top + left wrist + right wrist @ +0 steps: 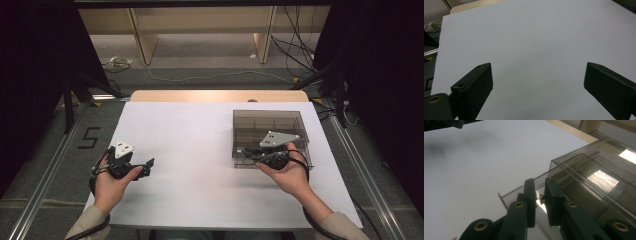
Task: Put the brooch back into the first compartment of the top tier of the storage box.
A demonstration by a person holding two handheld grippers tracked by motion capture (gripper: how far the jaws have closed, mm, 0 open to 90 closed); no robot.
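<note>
A smoky clear plastic box (270, 122) with inner compartments stands on the right half of the white table (190, 145). My right gripper (246, 153) is at the box's near left corner. In the right gripper view its jaws (539, 181) stand narrow, pinching a small brass piece (541, 198) at a clear drawer-like panel (519, 192) that juts from the box (594, 177). Whether the brass piece is fixed to that panel I cannot tell. My left gripper (147, 167) rests at the table's left side, open, with only bare white surface between its jaws (537, 75).
A wooden table edge (220, 95) shows beyond the white sheet. Cables (210, 76) lie on the floor behind, with shelf legs (142, 45) farther back. Metal rails (45, 185) run along both sides of the table.
</note>
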